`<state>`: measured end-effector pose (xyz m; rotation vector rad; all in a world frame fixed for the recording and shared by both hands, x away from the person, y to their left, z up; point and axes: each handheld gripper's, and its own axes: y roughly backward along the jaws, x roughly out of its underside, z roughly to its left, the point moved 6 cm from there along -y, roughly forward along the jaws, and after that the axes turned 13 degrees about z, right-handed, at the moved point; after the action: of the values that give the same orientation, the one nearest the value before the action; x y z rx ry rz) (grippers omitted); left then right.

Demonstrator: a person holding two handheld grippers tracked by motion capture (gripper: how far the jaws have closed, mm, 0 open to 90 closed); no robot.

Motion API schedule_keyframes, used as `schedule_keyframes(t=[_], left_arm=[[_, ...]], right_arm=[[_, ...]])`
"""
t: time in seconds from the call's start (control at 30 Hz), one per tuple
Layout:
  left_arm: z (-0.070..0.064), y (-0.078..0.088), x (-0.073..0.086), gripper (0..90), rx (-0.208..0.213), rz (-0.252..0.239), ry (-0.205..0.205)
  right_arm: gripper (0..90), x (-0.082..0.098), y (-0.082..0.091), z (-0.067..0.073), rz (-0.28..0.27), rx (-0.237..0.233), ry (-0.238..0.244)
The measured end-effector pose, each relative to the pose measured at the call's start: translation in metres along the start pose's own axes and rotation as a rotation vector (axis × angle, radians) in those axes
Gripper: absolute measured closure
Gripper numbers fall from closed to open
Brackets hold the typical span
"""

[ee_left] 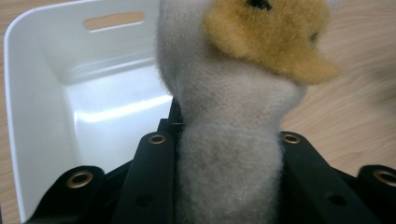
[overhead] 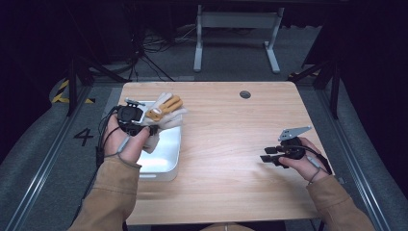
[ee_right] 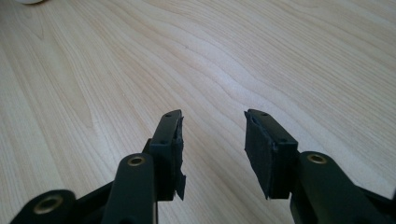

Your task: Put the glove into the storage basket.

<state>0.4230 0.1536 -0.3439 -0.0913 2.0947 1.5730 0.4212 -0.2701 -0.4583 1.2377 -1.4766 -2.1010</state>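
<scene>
At left of the high view, the left gripper clamps the glove over the bin; the right gripper stands open, empty; a high release may drape the glove over the rim.

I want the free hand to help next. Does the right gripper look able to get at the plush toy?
Probably yes: the right gripper is open with nothing between its jaws, and bare table lies between it and the plush toy, held by the left gripper over the white bin.

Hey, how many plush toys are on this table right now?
1. The plush toy is clamped in the left gripper above the white bin; more could be hidden behind the hand.
</scene>
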Motion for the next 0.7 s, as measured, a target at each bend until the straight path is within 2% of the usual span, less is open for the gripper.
schedule_keyframes(t=[0.03,0.23,0.3,0.33,0.43,0.7], left_arm=[[0.000,0.000,0.000,71.0,0.000,0.000,0.000],[0.014,-0.008,0.005,71.0,-0.018,-0.005,0.073],[0.016,-0.011,0.005,70.9,-0.026,-0.007,0.084],[0.018,-0.013,0.006,70.7,-0.037,-0.009,0.084],[0.020,-0.023,0.007,70.6,-0.031,-0.002,0.118],[0.028,-0.036,0.007,70.5,-0.038,-0.019,0.158]], right_arm=[[57.4,0.000,0.000,0.000,0.000,0.000,0.000],[57.3,-0.009,-0.002,-0.001,-0.003,-0.008,0.011],[57.2,-0.010,-0.003,-0.001,-0.005,-0.010,0.015],[57.1,-0.012,-0.004,-0.001,-0.004,-0.013,0.017],[56.8,-0.013,-0.005,-0.001,-0.005,-0.015,0.017],[56.4,-0.013,-0.004,0.000,-0.009,-0.015,0.017]])
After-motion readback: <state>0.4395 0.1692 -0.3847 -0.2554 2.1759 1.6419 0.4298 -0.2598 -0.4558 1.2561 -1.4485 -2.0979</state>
